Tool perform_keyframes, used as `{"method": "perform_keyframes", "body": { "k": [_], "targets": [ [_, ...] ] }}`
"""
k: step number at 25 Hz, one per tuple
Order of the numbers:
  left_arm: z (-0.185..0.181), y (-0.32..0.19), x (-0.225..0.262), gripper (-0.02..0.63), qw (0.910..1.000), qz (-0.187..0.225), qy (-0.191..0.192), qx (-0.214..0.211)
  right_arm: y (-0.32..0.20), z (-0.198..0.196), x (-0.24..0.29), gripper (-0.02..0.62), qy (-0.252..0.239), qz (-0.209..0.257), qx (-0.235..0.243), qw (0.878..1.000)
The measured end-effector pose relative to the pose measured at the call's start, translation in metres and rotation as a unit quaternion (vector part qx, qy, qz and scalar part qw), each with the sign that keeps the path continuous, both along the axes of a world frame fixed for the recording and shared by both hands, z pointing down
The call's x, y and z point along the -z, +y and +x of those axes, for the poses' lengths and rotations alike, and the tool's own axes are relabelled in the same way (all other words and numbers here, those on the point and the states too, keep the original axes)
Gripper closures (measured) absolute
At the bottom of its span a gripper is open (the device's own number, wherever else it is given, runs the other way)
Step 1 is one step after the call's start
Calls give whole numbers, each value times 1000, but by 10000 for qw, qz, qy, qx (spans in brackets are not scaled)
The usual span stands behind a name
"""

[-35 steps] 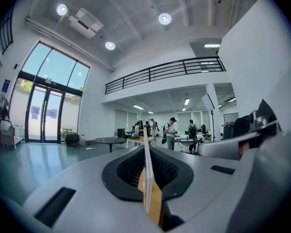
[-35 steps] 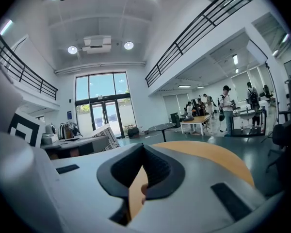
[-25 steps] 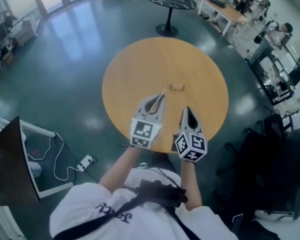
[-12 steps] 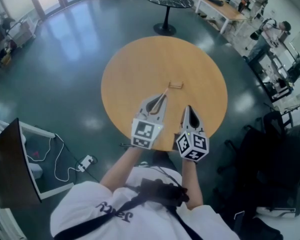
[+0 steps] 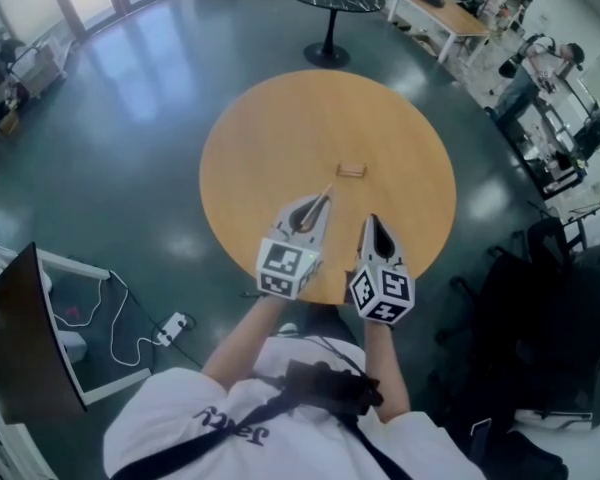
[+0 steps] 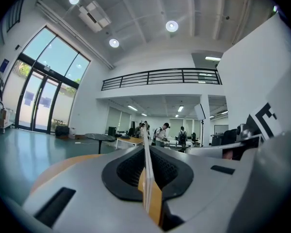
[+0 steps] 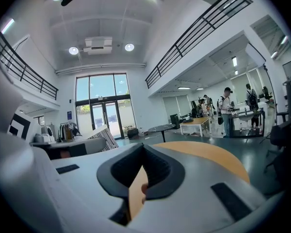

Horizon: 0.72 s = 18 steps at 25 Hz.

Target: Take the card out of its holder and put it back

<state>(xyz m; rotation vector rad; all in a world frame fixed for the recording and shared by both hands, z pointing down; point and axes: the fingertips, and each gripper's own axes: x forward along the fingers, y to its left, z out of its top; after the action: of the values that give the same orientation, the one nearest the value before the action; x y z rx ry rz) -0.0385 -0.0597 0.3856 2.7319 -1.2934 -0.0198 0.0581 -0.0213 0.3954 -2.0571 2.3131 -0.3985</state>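
On round wooden table (image 5: pixel 280 138): card holder (image 5: pixel 352 171); glossy teal floor (image 5: pixel 130 98).

Scanning for anything to read, and there's very little. Dark lettering (image 5: pixel 225 423) runs across the person's white shirt (image 5: pixel 150 433), upside down from the head view and too warped to spell out. The cube (image 5: pixel 284 266) on the left tool (image 5: pixel 326 192) and its twin on the right tool (image 5: pixel 370 220) show black-and-white square patterns, no letters. A blue sign (image 7: pixel 69 114) by the glass doors is too small to read.
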Motion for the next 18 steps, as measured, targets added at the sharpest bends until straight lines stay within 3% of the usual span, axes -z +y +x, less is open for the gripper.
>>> {"method": "perform_keyframes", "body": {
  "k": [18],
  "targets": [
    [-40,-41,-71,578,9953,-687,-551,395,-18,39,-32,578,-56,-475,-288,9984]
  ]
}}
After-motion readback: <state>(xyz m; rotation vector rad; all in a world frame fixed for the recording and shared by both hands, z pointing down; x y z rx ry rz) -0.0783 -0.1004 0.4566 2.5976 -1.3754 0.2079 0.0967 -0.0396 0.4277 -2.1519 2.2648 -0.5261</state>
